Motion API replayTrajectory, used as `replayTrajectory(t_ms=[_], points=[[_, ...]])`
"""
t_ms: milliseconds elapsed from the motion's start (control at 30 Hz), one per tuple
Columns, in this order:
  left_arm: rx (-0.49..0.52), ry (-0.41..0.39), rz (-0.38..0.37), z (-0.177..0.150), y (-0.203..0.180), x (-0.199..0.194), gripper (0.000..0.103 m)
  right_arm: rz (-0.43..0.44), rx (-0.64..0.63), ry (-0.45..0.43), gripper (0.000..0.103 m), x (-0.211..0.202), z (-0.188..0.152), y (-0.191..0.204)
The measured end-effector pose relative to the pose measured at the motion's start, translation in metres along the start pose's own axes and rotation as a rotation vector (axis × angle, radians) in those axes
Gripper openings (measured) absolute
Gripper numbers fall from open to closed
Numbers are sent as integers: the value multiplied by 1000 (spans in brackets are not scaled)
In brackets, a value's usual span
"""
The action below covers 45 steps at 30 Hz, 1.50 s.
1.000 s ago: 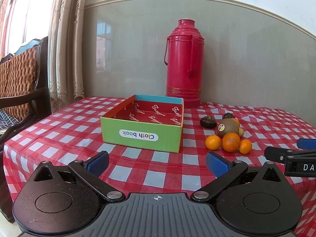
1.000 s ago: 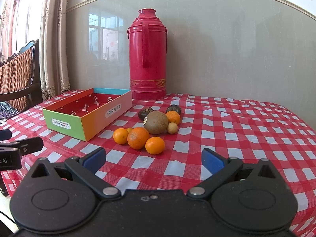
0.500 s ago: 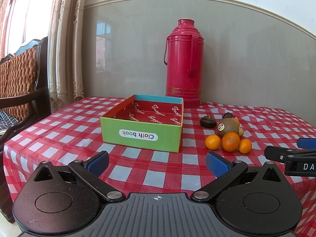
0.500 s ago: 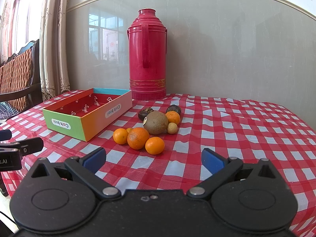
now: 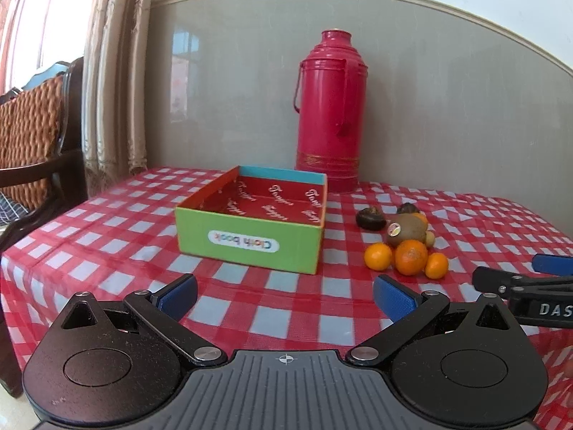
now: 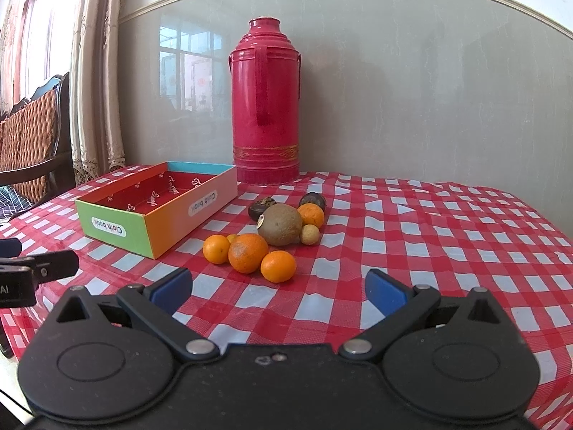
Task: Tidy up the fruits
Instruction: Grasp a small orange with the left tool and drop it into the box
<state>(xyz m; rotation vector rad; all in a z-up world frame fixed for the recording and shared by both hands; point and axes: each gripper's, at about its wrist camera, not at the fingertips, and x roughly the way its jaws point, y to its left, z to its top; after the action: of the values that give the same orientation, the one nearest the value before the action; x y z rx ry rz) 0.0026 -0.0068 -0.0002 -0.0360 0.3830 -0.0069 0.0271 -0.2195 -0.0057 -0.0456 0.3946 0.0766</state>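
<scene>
A pile of fruit sits on the red checked tablecloth [image 6: 429,243]: several oranges [image 6: 248,252], a brown kiwi-like fruit [image 6: 280,224] with a sticker, two dark fruits [image 6: 262,208] and a small yellow one [image 6: 309,234]. The pile also shows in the left wrist view [image 5: 411,256]. An open, empty colourful box [image 5: 250,222] marked "Cloth book" stands left of the fruit; it also shows in the right wrist view [image 6: 157,208]. My left gripper [image 5: 284,295] is open and empty, short of the box. My right gripper [image 6: 278,288] is open and empty, just short of the nearest orange [image 6: 278,266].
A tall red thermos [image 6: 265,107] stands at the back by the wall, behind box and fruit. A wooden chair [image 5: 32,143] with a woven back and a curtain [image 5: 114,71] are at the left. The table's front edge lies close under both grippers.
</scene>
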Motion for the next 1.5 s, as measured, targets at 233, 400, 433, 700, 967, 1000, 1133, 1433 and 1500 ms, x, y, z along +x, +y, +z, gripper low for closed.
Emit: replayTrajectory(t_ms=[233, 400, 433, 700, 967, 1000, 1133, 1433, 1500], points=[[44, 9, -112, 2, -34, 16, 103, -88, 11, 6, 97, 12, 8, -13], [73, 23, -132, 13, -53, 36, 103, -140, 84, 14, 97, 23, 12, -37], [66, 29, -145, 14, -56, 40, 103, -152, 89, 16, 97, 26, 12, -39], [82, 107, -178, 11, -82, 72, 61, -193, 142, 38, 97, 39, 11, -60], [71, 147, -133, 15, -89, 107, 54, -206, 141, 62, 97, 54, 12, -66], [67, 157, -133, 15, -89, 111, 50, -207, 137, 62, 97, 56, 12, -66], [64, 167, -131, 16, -89, 127, 48, -215, 133, 68, 97, 67, 15, -65], [39, 209, -145, 20, -91, 155, 33, -210, 160, 85, 97, 96, 21, -65], [39, 206, -155, 20, -92, 152, 33, -202, 178, 85, 97, 98, 21, -66]])
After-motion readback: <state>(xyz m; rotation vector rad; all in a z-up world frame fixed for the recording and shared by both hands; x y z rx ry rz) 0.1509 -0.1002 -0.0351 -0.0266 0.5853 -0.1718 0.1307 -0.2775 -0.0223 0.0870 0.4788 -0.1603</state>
